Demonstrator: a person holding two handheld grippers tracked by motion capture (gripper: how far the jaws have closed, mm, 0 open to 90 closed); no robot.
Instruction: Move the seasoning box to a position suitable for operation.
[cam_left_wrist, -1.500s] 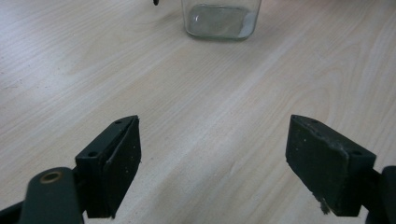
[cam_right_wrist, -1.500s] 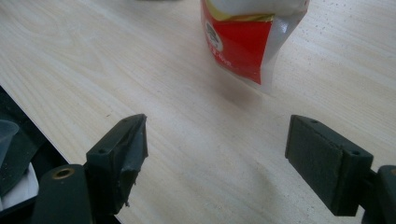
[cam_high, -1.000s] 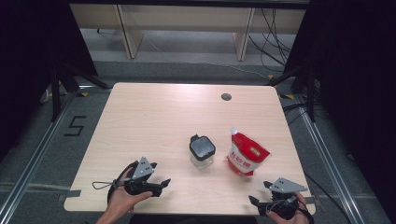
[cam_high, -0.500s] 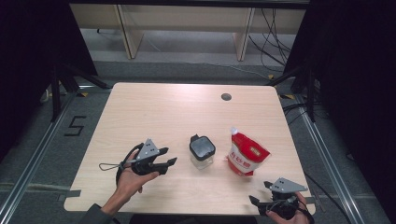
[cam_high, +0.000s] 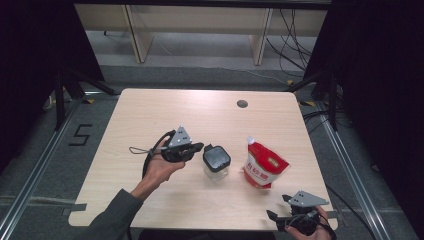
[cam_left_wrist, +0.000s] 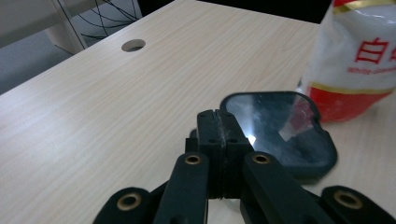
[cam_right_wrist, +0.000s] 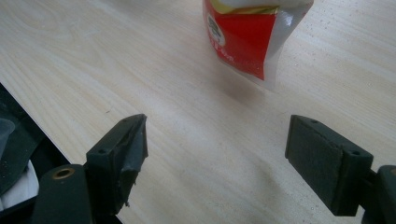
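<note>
Surroundings: dark curtains are flanking a light wooden desk (cam_high: 150, 115) with a round cable hole (cam_high: 242, 104); shelving legs and cables are showing behind it.
Jar: a clear jar with a dark square lid (cam_high: 216, 157) is standing near the desk's middle.
Pouch: a red and white spouted pouch (cam_high: 263, 166) is standing just beside the jar, apart from it.
Left tongs: the left tongs (cam_high: 199, 147) are hovering clenched just beside the lid (cam_left_wrist: 280, 126), having just been closing, nothing between the pads; whether they are touching it is hard to tell.
Right tongs: the right tongs (cam_right_wrist: 215, 158) are resting released at the desk's near edge, pads wide apart over bare wood, pointing toward the pouch (cam_right_wrist: 247, 32).
</note>
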